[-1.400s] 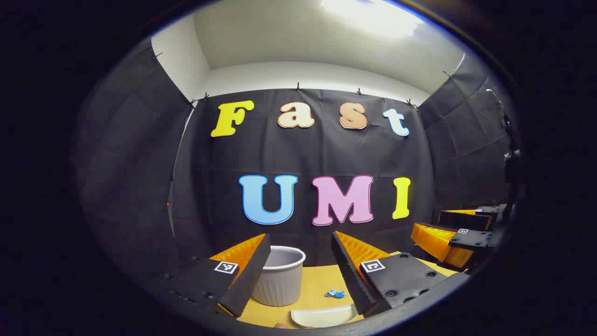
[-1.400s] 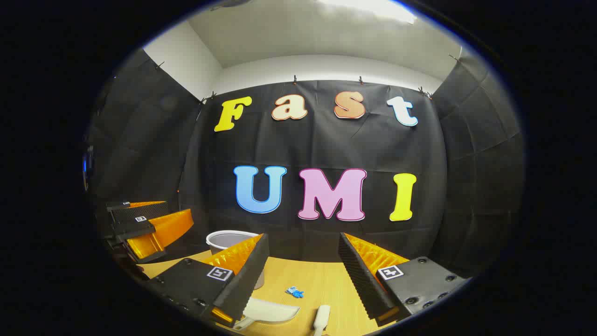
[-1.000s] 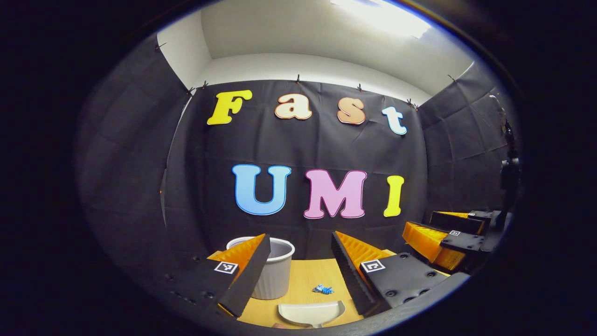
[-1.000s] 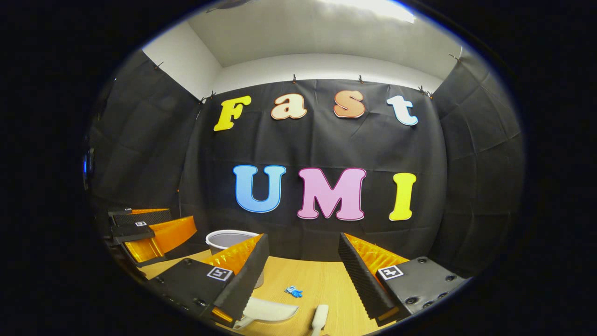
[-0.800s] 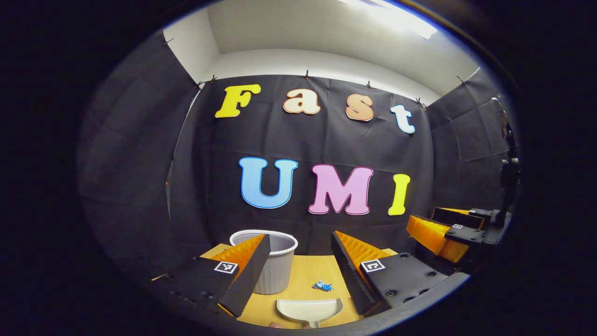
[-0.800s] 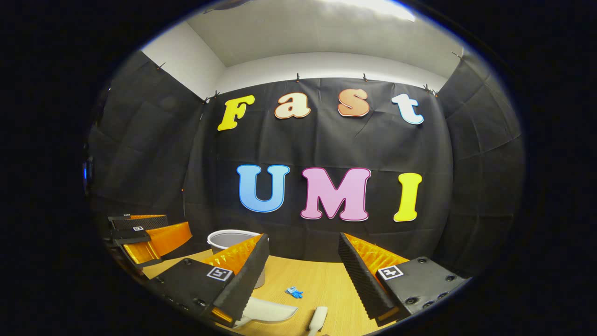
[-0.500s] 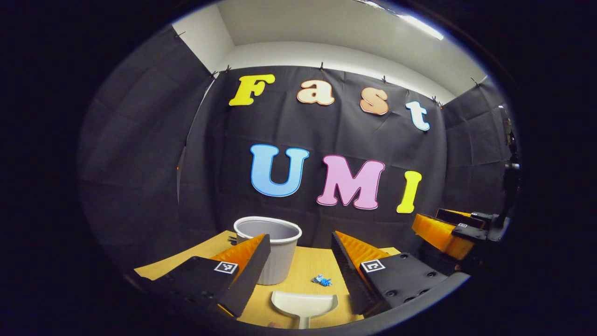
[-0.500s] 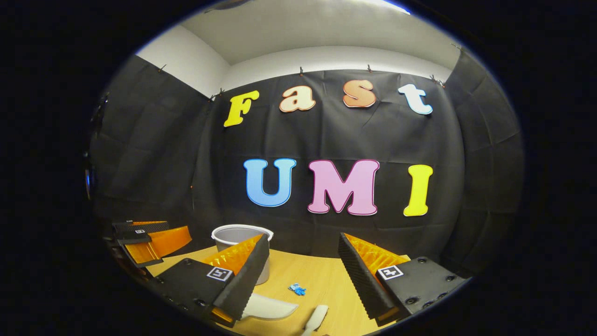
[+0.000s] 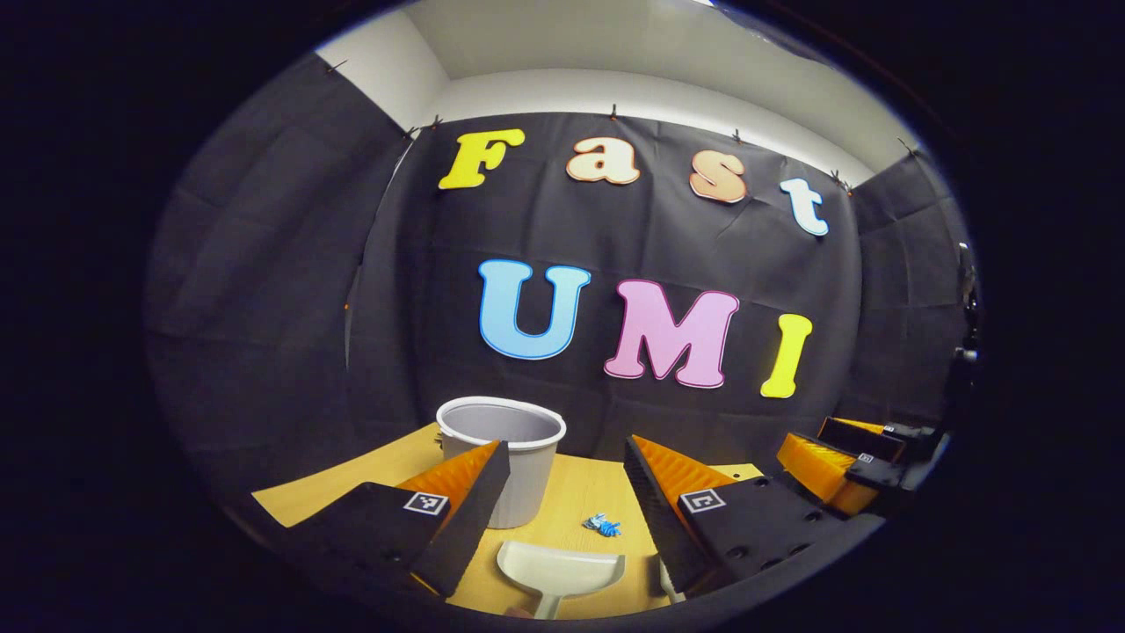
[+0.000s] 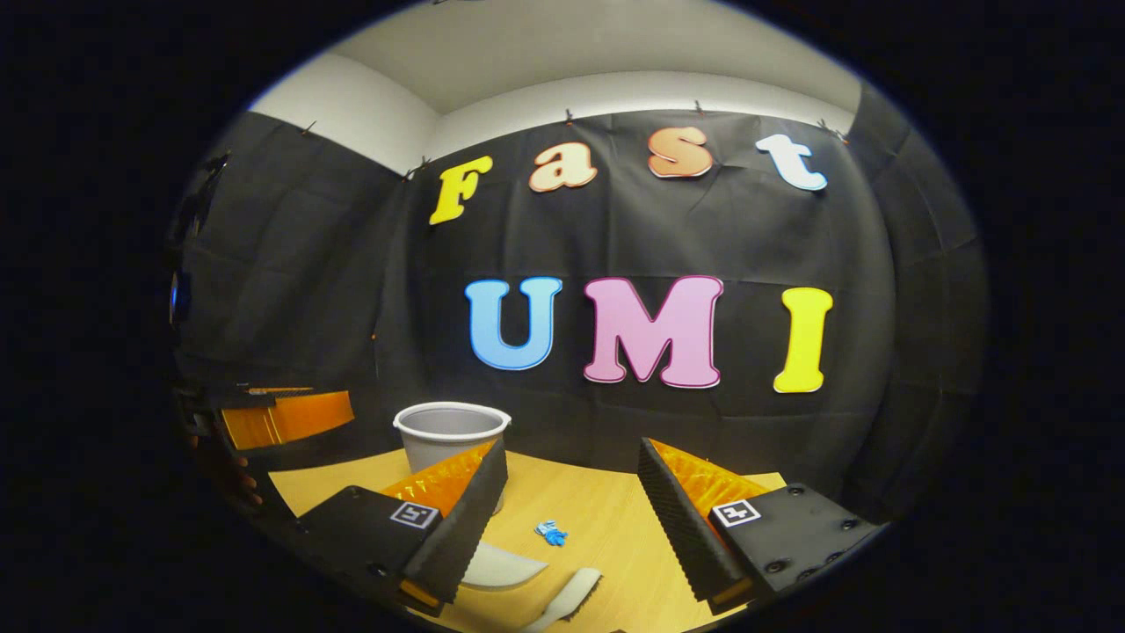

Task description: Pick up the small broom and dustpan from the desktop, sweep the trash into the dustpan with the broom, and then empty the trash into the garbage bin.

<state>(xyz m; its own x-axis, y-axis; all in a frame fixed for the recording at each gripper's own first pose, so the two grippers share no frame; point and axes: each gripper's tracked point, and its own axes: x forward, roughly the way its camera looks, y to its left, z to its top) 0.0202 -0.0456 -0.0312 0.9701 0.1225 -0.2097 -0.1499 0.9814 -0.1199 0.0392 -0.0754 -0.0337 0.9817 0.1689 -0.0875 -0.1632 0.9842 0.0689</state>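
A white dustpan [image 9: 561, 570] lies on the wooden desktop [image 9: 580, 492] just ahead of my open left gripper [image 9: 562, 457], its handle pointing back at me. A small blue scrap of trash [image 9: 603, 526] sits beyond it, right of the pale grey garbage bin [image 9: 503, 457]. In the right gripper view, the white broom [image 10: 567, 598] lies low between the spread fingers of my open right gripper [image 10: 571, 457]. The dustpan [image 10: 497, 567] is partly hidden by the left finger there. The trash [image 10: 550, 532] and bin [image 10: 448, 435] lie farther off. Both grippers hold nothing.
The right gripper [image 9: 848, 466] shows at the far right of the left gripper view, and the left gripper [image 10: 281, 418] at the far left of the right gripper view. Black cloth walls close the desk at the back and sides.
Both grippers have tipped downward and moved forward, so more of the desktop, dustpan and broom shows. Both stay open and nothing on the desk has moved.
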